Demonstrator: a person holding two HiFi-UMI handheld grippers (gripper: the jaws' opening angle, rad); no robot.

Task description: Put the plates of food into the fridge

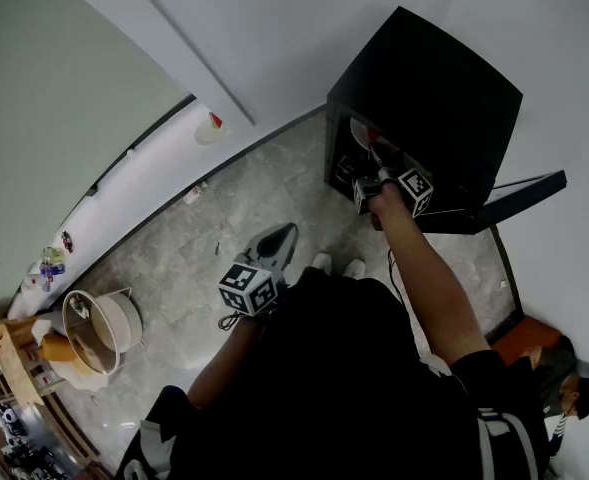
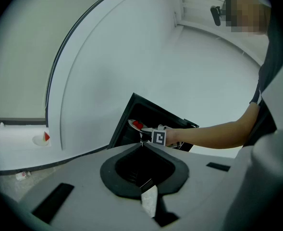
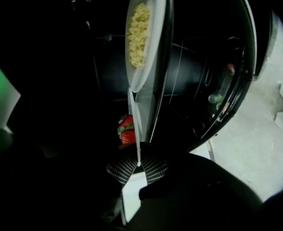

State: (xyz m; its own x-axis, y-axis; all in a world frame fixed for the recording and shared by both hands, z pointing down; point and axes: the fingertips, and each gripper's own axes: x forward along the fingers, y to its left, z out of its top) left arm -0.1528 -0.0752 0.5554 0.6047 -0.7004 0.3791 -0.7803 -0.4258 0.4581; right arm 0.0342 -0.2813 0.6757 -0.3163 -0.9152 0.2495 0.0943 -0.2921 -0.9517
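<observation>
I stretch my right arm (image 1: pixel 429 278) straight out ahead. My right hand-held gripper (image 3: pixel 138 163) has its jaws pinched together on the rim of a plate (image 3: pixel 148 47). My left arm (image 1: pixel 214 368) is bent close to my body. My left hand-held gripper (image 2: pixel 142 146) points forward and slightly down, jaws together and empty.

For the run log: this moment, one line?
step: plate into fridge | right gripper: shut on plate rim, inside fridge | left gripper: empty, away from fridge

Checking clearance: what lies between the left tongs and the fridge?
Only bare grey floor, in the head view; the left tongs hang short of the black fridge.
</observation>
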